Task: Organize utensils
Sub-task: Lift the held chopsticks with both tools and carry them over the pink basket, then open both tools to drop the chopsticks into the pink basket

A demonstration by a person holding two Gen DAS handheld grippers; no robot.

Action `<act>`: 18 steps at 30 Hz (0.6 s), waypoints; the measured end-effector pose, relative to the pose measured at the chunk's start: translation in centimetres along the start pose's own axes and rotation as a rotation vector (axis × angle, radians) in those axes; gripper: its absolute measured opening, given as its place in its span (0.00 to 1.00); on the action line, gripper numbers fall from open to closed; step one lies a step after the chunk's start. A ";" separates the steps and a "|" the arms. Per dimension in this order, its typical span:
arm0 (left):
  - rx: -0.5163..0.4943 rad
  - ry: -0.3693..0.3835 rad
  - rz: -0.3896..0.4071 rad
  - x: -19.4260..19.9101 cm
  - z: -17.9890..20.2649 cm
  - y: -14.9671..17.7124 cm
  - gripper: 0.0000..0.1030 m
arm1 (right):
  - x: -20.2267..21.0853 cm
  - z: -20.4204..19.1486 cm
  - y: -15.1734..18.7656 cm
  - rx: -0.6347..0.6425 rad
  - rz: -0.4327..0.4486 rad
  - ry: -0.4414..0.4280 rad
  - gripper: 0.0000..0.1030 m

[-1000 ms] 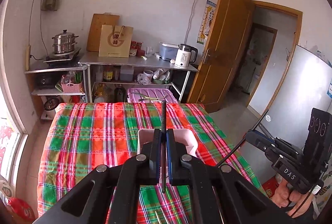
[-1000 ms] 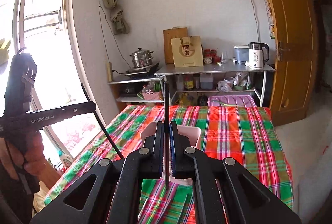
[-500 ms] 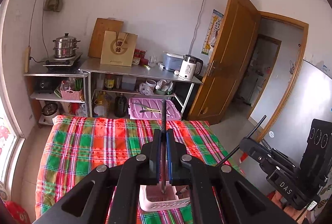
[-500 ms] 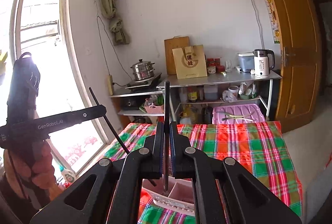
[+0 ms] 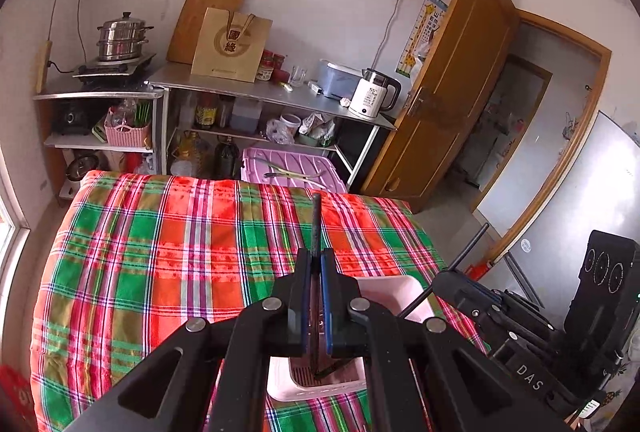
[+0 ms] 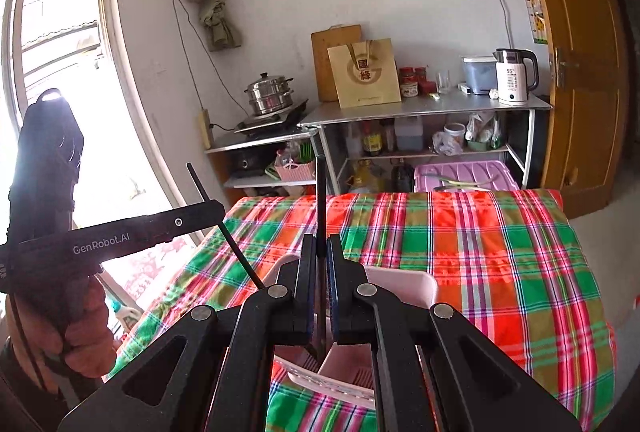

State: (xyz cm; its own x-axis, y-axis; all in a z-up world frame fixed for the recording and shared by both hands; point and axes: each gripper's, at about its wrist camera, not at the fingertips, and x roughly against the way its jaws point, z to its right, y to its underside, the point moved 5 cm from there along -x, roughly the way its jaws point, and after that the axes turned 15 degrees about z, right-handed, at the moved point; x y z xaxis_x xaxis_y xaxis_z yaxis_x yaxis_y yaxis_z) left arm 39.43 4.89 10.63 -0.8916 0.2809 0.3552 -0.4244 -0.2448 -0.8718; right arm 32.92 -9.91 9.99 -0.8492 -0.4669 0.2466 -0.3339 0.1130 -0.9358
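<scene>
Two grippers, left gripper [image 5: 316, 264] and right gripper [image 6: 320, 252], are each clamping a thin black chopstick [image 5: 316, 228] upright. Both are hovering over the pale pink plastic utensil basket [image 5: 394, 292] at 6 o'clock on the plaid tablecloth [image 5: 180, 252], the sticks' lower ends dipping inside.

Both tongs [image 5: 315, 260] [image 6: 321, 246] clamped tight

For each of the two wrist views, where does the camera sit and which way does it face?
Left wrist view: on the left gripper, looking along its fingers at the pink holder on the plaid tablecloth; a black chopstick is clamped; the right gripper shows at right.
Right wrist view: on the right gripper, same aim, clamping its own chopstick; the left gripper and hand show at left.
Shared: holder, tablecloth, white kettle.
</scene>
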 end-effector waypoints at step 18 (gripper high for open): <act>-0.001 -0.004 0.052 3.1 0.4 0.0 0.19 | 1.3 0.7 0.2 0.016 -0.017 0.004 0.14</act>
State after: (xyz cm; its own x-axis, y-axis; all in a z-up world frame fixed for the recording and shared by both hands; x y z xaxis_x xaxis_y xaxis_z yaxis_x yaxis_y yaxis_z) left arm 36.62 5.42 11.90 -0.9129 0.2641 0.3112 -0.3777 -0.2576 -0.8894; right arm 32.05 -11.11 9.90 -0.8452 -0.4649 0.2639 -0.3419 0.0907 -0.9354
